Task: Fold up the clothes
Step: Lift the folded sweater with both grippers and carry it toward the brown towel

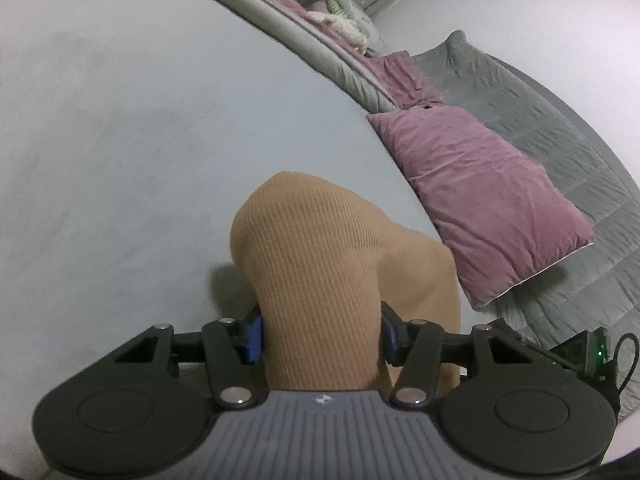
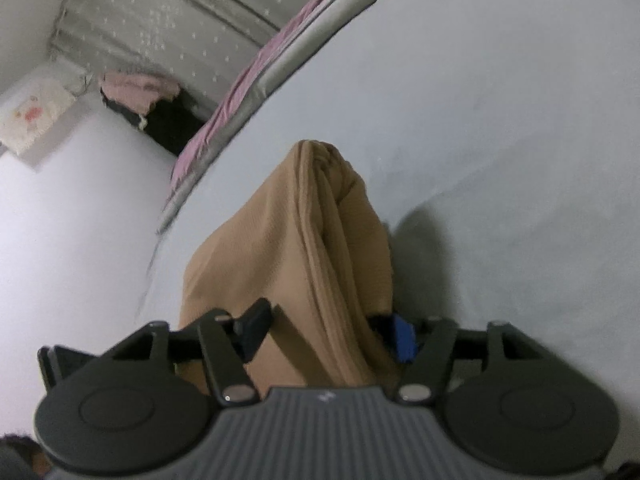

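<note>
Pale grey-blue bedding (image 1: 120,120) fills most of both views, with a mauve pillow (image 1: 484,196) and a grey quilt (image 1: 560,128) at the right of the left wrist frame, and a starred grey curtain (image 2: 160,20) in the upper left of the right wrist frame.

A tan ribbed garment (image 1: 316,264) sits between the two views. In the left wrist frame it rises from the lower centre straight up the middle, a rounded hump running away from the camera; the left hand-held gripper (image 1: 320,336) has its blue pads pressed against both sides of the cloth, so it is clamped on it. In the right wrist frame the same garment (image 2: 288,248) shows stacked, pleated layers tapering toward the frame's centre. The right hand-held gripper (image 2: 328,332) has cloth filling the gap, the blue pad on the right against the folds; the left finger appears to touch too, though blur makes that contact less sure.

The garment's long axis lies straight ahead of each hand-held gripper, along its fingers, and neither hand is nearer: each holds one end of the near edge. The next move likely turns on carrying both held ends forward together, along that axis, to lay the cloth onto the bedding.
</note>
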Demonstrator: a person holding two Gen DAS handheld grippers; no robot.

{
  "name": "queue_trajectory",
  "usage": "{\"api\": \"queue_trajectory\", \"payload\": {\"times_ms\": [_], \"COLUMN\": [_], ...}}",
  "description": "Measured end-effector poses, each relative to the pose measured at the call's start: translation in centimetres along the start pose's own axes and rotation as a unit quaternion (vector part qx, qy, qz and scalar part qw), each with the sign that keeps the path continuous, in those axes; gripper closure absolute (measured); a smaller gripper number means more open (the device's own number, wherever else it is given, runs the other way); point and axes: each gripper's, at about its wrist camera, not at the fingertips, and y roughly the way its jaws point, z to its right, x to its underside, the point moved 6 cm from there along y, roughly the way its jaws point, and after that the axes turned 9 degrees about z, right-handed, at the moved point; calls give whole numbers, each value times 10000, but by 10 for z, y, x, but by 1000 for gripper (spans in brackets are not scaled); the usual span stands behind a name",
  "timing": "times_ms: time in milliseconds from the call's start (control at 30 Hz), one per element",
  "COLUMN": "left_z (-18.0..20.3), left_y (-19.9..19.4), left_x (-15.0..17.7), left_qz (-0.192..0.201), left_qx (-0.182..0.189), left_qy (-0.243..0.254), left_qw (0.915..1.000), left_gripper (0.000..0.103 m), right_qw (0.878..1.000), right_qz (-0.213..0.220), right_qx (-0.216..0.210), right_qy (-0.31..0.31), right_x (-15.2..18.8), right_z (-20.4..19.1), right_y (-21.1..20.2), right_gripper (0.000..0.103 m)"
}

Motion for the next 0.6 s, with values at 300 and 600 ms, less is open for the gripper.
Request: {"api": "queue_trajectory", "payload": {"times_ms": [300, 600], "left_z": [-23, -40], "left_y": [6, 7], "left_x": [4, 5], "left_qz": [-180, -187], "left_qx": [215, 631], "left_qy": [-16, -201], "left_qw": [9996, 9976], "left_gripper": [44, 44], "right_qw": [9935, 9868], "right_qz": [-812, -1054], "right_qx": [165, -61], "right_qy": [779, 1228], "right_x": [8, 15], "right_z": [22, 20], "right_y": [-4, 26], "right_gripper": [30, 28]}}
